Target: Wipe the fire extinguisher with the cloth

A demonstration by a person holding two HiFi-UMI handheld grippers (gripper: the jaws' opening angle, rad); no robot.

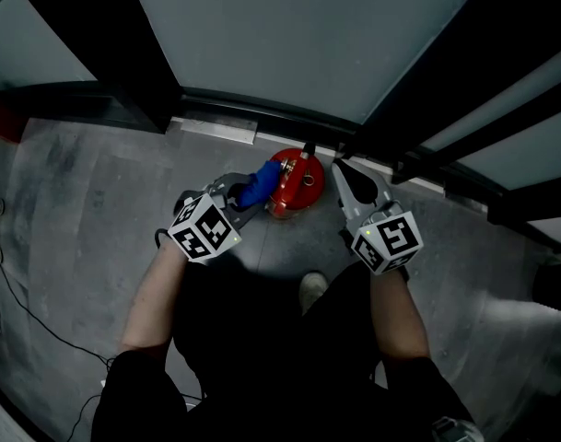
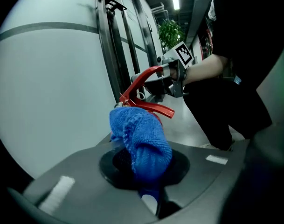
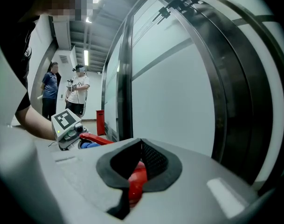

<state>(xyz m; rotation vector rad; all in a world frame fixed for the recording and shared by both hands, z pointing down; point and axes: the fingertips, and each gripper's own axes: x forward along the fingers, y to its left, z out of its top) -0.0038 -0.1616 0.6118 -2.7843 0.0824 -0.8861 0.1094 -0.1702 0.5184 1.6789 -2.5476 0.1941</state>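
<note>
The red fire extinguisher (image 1: 297, 184) stands on the grey floor against a glass wall, seen from above. A blue cloth (image 1: 257, 187) is bunched in my left gripper (image 1: 246, 197), which is shut on it and holds it against the extinguisher's left side. In the left gripper view the cloth (image 2: 142, 141) bulges out of the jaws just below the red handle (image 2: 144, 93). My right gripper (image 1: 341, 175) is at the extinguisher's right side. Its jaws (image 3: 141, 164) are shut on a red part of the handle (image 3: 138, 183).
Glass panels with dark frames (image 1: 262, 35) rise right behind the extinguisher. A cable (image 1: 40, 325) trails over the floor at the left. My shoe (image 1: 312, 290) is just in front. Two people (image 3: 76, 94) stand far down the corridor, and a plant (image 2: 169, 31) is in the distance.
</note>
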